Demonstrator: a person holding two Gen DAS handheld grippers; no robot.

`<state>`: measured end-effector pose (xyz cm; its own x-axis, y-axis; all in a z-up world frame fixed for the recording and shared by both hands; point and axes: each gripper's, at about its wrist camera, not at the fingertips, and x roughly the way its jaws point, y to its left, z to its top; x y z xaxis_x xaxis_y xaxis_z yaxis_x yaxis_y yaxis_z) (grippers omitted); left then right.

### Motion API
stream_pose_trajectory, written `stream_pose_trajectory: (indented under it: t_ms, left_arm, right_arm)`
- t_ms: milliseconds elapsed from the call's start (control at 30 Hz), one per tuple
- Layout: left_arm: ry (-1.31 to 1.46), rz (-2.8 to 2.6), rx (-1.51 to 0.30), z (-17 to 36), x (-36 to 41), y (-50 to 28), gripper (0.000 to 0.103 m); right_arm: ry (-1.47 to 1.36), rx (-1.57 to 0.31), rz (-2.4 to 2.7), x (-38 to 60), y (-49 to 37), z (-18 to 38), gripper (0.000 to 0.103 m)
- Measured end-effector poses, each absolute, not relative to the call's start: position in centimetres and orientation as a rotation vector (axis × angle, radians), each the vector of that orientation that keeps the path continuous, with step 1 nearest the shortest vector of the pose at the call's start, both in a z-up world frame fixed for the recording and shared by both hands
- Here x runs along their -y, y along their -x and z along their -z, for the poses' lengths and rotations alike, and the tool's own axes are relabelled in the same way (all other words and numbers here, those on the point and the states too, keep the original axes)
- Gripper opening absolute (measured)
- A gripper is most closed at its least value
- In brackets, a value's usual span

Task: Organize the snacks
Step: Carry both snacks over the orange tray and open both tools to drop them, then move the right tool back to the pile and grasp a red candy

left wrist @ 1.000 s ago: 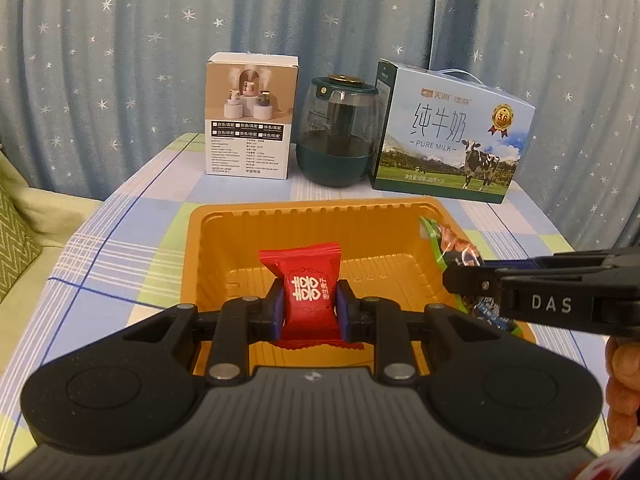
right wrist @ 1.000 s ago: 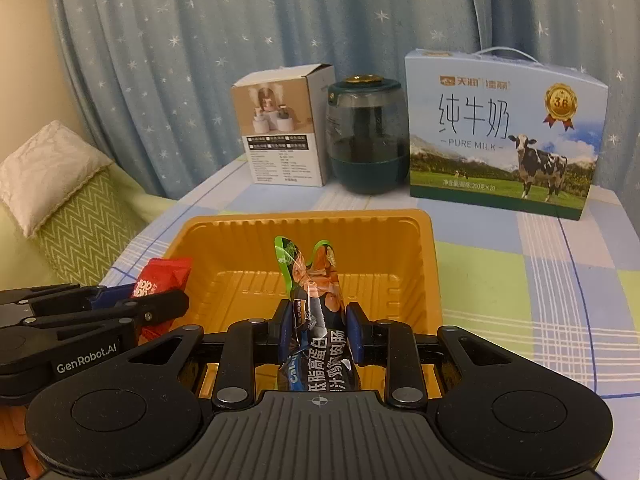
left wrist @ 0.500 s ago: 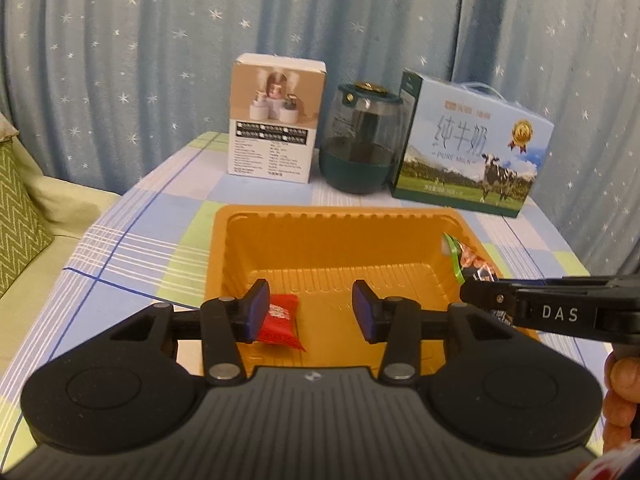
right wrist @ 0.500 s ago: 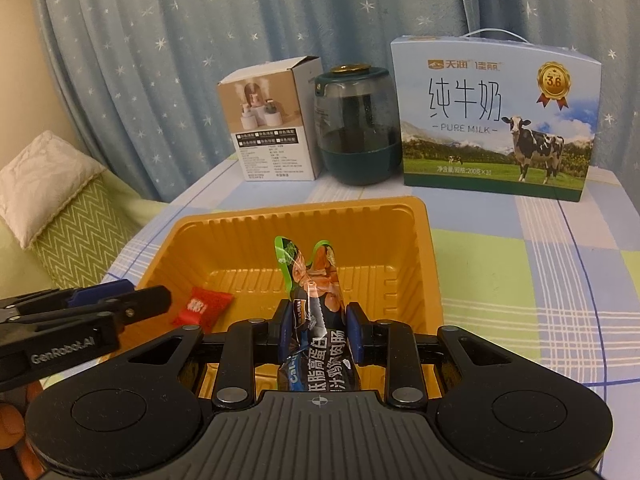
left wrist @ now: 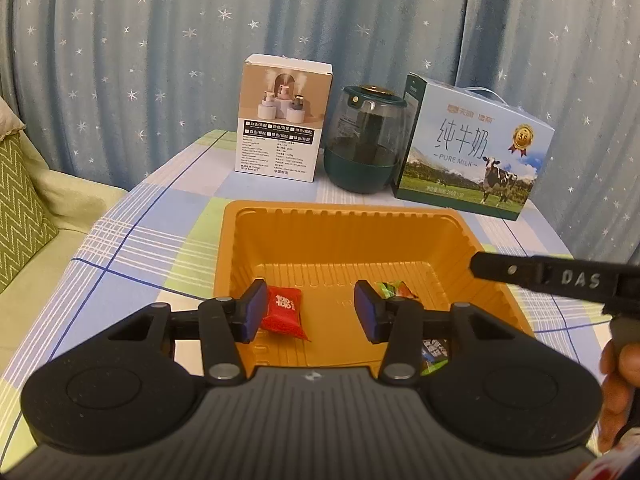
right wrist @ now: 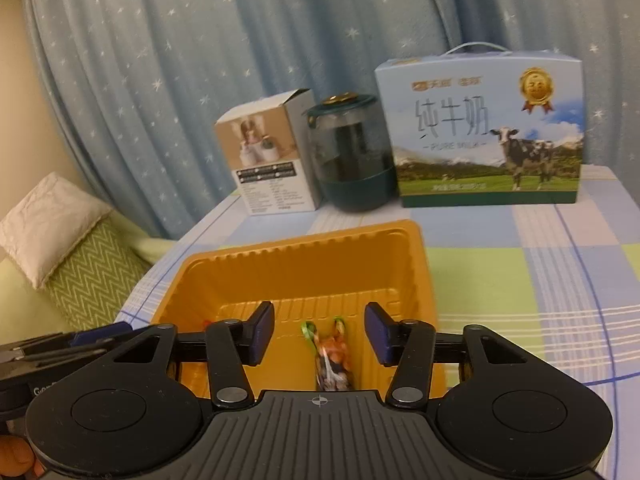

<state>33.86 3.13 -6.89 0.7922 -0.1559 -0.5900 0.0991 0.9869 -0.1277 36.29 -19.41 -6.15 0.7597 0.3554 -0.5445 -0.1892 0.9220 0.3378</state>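
Left wrist view: the left gripper (left wrist: 310, 306) stands with fingers spread and holds nothing. The red candy (left wrist: 282, 310) lies on the tray (left wrist: 340, 216) floor, just inside the left finger; I cannot tell if they touch. The placing step looks finished; the next move calls for lifting clear and finding another snack.

Right wrist view: the right gripper (right wrist: 320, 332) is likewise spread wide and empty. The bar (right wrist: 332, 358) lies in the tray (right wrist: 300, 240) between the fingers, clear of both. A straight lift would leave it undisturbed.
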Motion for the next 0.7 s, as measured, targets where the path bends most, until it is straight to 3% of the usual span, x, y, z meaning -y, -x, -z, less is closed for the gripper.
stream_pose_trajectory:
  t_ms: [167, 700]
  left_arm:
    - [0.089, 0.153, -0.632, 6.6, -2.6, -32.3, 0.049]
    - [0.039, 0.207, -0.631, 6.0, -1.3, -23.0, 0.05]
  right_arm:
    - [-0.262, -0.642, -0.278, 20.4, -34.5, 5.7, 0.054]
    - [-0.29, -0.679, -0.2, 24.1, -23.7, 5.0, 0.059]
